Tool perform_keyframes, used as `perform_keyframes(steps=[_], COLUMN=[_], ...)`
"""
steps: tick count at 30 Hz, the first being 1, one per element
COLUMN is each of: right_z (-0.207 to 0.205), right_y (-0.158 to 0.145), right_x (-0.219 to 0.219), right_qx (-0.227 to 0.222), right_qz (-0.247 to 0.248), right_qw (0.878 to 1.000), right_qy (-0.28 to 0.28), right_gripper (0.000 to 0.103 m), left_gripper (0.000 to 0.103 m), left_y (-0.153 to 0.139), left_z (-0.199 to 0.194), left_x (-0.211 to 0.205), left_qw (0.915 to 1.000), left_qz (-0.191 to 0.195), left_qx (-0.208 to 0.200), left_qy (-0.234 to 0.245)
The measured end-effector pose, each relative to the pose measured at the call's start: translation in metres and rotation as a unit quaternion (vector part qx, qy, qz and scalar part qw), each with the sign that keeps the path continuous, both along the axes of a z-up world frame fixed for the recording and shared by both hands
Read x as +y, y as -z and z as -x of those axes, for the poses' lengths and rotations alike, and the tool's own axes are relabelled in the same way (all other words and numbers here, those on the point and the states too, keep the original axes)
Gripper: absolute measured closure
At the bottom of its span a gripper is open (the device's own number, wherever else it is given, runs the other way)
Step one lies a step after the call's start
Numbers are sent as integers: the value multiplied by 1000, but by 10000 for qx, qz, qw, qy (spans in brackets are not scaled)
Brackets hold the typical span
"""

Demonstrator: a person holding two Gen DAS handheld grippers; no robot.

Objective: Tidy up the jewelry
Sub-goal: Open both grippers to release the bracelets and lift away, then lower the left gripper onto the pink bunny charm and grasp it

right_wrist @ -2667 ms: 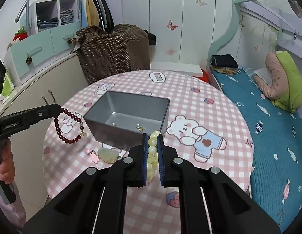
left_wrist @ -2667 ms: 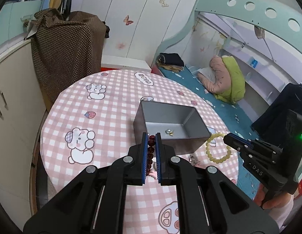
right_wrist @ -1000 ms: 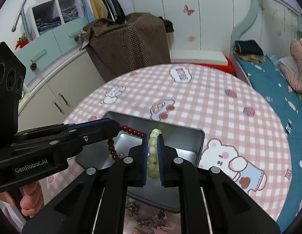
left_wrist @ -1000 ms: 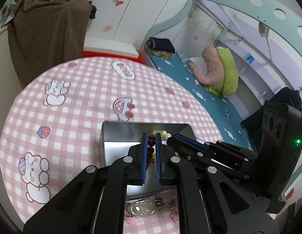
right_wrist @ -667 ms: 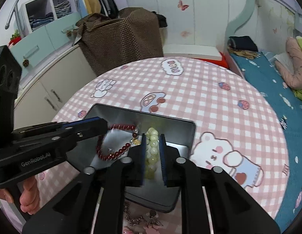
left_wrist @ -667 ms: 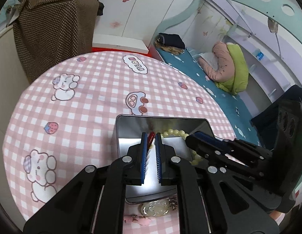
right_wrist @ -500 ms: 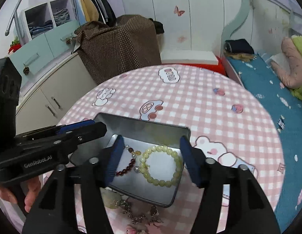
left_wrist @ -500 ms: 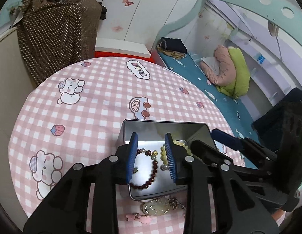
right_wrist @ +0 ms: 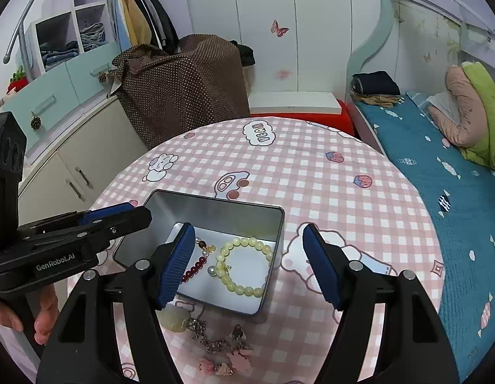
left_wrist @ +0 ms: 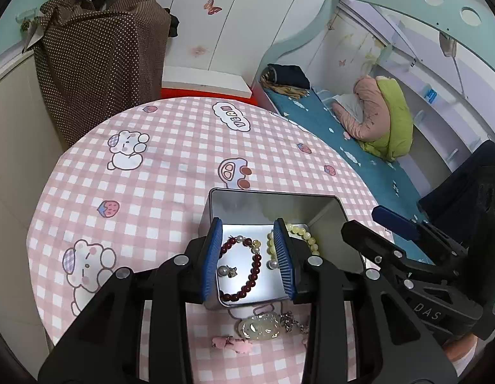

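A silver metal tin [left_wrist: 234, 206] [right_wrist: 215, 212] stands on the pink checked round table. Inside it lie a dark red bead bracelet [left_wrist: 247, 283] [right_wrist: 193, 270], a pale yellow bead bracelet [right_wrist: 244, 264] [left_wrist: 298, 232] and small pearl earrings [left_wrist: 226, 271]. My left gripper [left_wrist: 247, 259] is open and empty above the tin's near edge. My right gripper [right_wrist: 247, 264] is open wide and empty above the tin. In front of the tin lie a pale jade pendant on a chain [left_wrist: 262, 326] [right_wrist: 175, 320] and pink charms [left_wrist: 231, 343] [right_wrist: 222, 363].
The table cloth [left_wrist: 170, 166] has cartoon prints. A brown dotted cover [right_wrist: 183, 86] hangs over furniture behind the table. A bed with a teal sheet [right_wrist: 439, 166] is to the right, cabinets [right_wrist: 65, 166] to the left.
Both grippers carried their bracelets over the tin, opened and let them drop in. Both have pulled back a little since and the right has opened wider.
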State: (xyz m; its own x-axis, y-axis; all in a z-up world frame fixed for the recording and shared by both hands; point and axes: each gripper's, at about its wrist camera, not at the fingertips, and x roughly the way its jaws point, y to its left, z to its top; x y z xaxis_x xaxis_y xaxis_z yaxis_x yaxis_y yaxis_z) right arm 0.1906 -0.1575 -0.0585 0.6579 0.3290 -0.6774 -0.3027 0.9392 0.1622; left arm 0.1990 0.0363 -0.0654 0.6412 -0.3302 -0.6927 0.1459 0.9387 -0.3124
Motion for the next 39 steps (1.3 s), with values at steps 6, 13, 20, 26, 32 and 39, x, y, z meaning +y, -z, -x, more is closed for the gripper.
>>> perform_keyframes(steps=[6, 13, 20, 26, 32, 39], right_z=[12, 27, 43, 56, 68, 79], right_y=[-4, -7, -11, -10, 2, 26], right_x=[-4, -11, -24, -37, -52, -68], right_qx=[-69, -137, -224, -219, -81, 192], right_qz=[64, 103, 172, 202, 161, 41], right_qw=[9999, 9995, 9982, 9969, 9959, 9950], right_qy=[91, 280, 527, 729, 888, 983], right_gripper=[31, 18, 12, 9, 9, 9], left_gripper=[59, 47, 36, 31, 28, 26], left_y=[-3, -8, -11, -9, 0, 20], left_z=[10, 27, 42, 55, 67, 73], left_x=[0, 2, 9, 9, 8, 3], left_qw=[9999, 9994, 9985, 9973, 9966, 9962], left_qz=[-103, -296, -451, -625, -749, -856], left_qx=[-46, -146, -209, -223, -177, -25], left_qy=[-31, -124, -245, -303, -281, -180])
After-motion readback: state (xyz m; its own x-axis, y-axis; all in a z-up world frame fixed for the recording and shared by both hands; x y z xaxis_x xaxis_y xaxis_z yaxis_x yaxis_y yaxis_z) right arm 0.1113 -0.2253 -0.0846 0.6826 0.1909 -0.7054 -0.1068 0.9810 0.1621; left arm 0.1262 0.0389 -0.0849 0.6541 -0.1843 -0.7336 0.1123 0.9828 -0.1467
